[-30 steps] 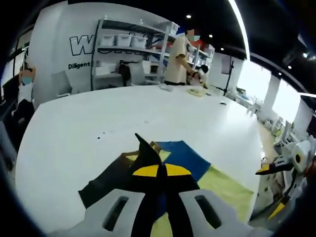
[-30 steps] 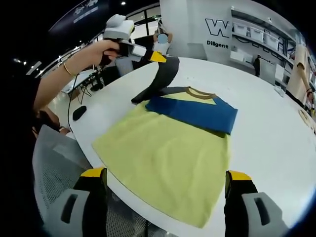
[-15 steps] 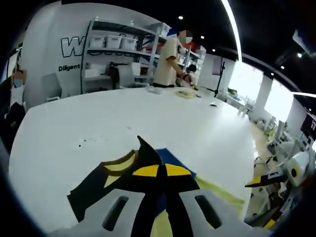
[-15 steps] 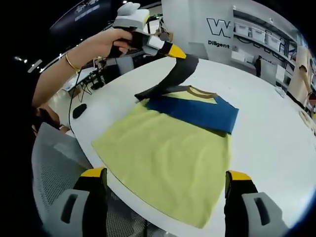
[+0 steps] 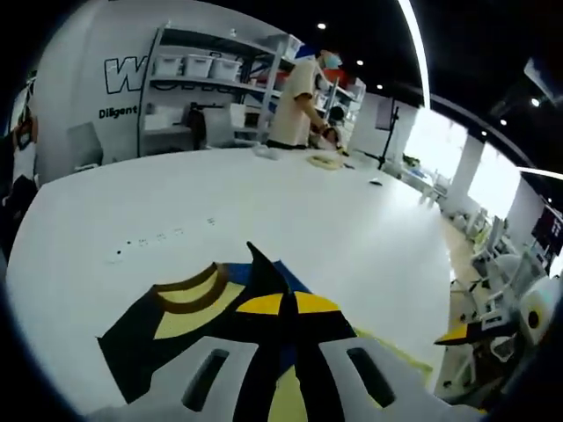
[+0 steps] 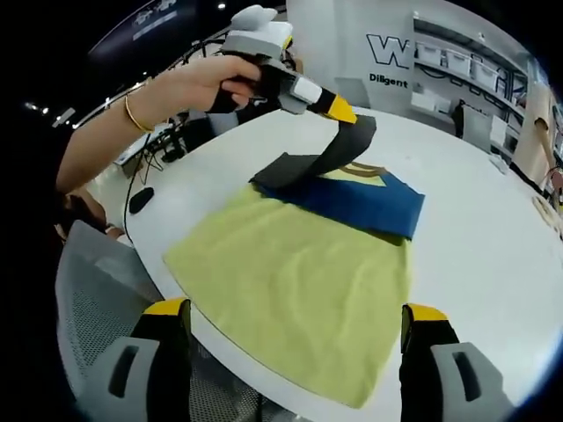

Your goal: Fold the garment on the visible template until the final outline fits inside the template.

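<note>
Behind garment (image 6: 308, 264), white table (image 6: 466, 220), shelving (image 5: 207, 83), standing person (image 5: 299, 101)

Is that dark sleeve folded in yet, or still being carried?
Being carried: the left gripper holds the sleeve up over the shirt, not yet laid flat.

The left tongs (image 5: 283, 303) pinch the garment's dark sleeve (image 5: 264, 274) above the white table (image 5: 264, 202).

Bright, even light comes from ceiling strips (image 5: 420, 44) and windows (image 5: 440, 141), glaring white. The white table (image 5: 290, 202) shows soft, faint shadows. Fisheye bending warps edges; both views are slightly soft.
</note>
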